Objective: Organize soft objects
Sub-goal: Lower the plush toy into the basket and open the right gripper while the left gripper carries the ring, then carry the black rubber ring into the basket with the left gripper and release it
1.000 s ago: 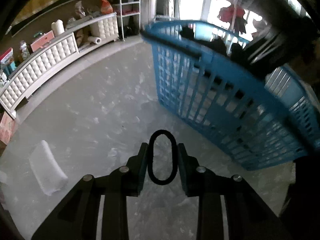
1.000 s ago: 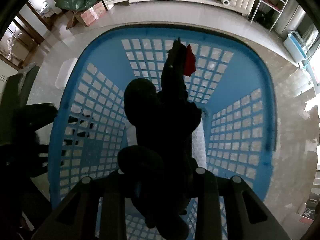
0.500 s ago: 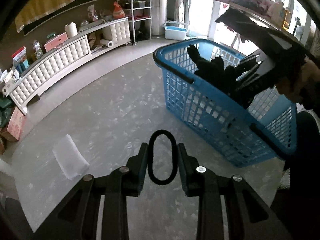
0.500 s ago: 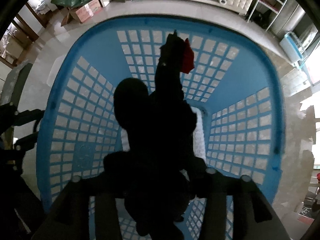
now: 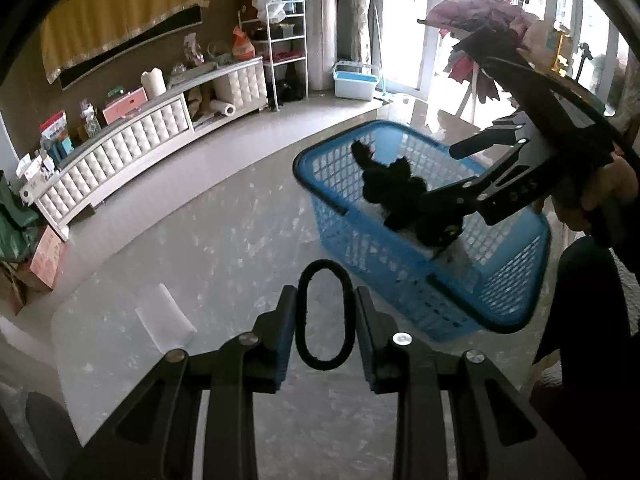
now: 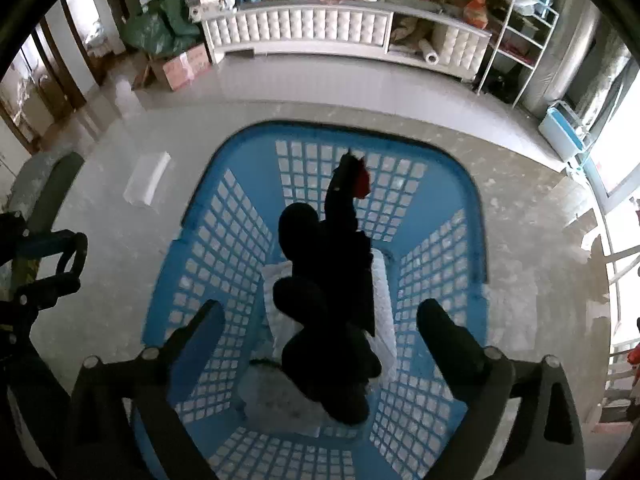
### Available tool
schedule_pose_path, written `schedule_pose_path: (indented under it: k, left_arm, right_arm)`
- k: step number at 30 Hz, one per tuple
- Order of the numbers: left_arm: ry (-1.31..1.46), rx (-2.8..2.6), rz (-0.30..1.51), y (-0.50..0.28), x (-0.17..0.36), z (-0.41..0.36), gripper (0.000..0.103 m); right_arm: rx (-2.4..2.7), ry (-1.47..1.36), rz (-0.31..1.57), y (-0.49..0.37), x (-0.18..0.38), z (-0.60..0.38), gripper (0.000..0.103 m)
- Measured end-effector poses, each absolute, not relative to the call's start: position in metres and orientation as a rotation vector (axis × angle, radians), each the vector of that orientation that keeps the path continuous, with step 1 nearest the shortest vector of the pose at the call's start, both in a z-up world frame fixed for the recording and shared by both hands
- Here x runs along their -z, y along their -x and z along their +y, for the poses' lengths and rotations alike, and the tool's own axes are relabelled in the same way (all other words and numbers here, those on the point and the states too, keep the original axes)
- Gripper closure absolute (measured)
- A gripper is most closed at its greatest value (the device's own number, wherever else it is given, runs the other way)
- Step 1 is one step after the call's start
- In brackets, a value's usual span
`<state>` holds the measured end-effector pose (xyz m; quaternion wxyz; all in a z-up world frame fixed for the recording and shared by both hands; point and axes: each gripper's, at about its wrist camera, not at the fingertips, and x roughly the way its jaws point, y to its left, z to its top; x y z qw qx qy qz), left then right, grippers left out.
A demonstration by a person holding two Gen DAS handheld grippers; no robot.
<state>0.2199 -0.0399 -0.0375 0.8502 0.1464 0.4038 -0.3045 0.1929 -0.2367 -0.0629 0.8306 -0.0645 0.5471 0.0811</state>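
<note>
A blue plastic lattice basket (image 6: 436, 264) is seen standing on a grey speckled stone floor (image 5: 224, 232). Inside it, a black plush toy with a small red patch at its far end (image 6: 332, 280) is lying on white padded material (image 6: 382, 292) at the basket's bottom.

The right gripper (image 6: 320, 320) is positioned above the basket's interior and is pointed steeply down. Its jaws are opening and are spread wide. The black plush toy is seen between and below the two fingers, and neither pad is pressed against it. In the left wrist view, the same gripper (image 5: 448, 216) is seen reaching over the basket's near rim, and the hand (image 5: 604, 188) by which it is held is visible at the right edge.

The left gripper (image 5: 325, 316) is held over the floor, beside the basket and apart from it. Its blue pads (image 5: 282, 332) are pressed against the two long sides of a black elastic loop (image 5: 325, 316), which is pinched into an upright oval between them. In the right wrist view, the left gripper (image 6: 70, 264) is seen at the left edge with the same loop in its grip.

A white folded cloth (image 5: 166, 322) is lying flat on the floor to the left of the basket, well apart from both grippers. A white tufted low cabinet (image 5: 132, 148) with mixed goods on its top is located along the far wall.
</note>
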Motion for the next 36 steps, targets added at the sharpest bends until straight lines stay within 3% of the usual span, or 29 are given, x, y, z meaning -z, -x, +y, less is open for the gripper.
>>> schedule_pose_path:
  k: [17,36]
  left_arm:
    - [-0.361,0.688,0.821,-0.197,0.003,-0.092,0.077]
    - [-0.461,0.784,0.948,-0.215,0.049,-0.184,0.077]
  right_arm:
    - [-0.087,0.01,1.048,-0.147,0.039,-0.279,0.003]
    - [-0.054,-0.078,1.022,-0.123,0.042,-0.318,0.003]
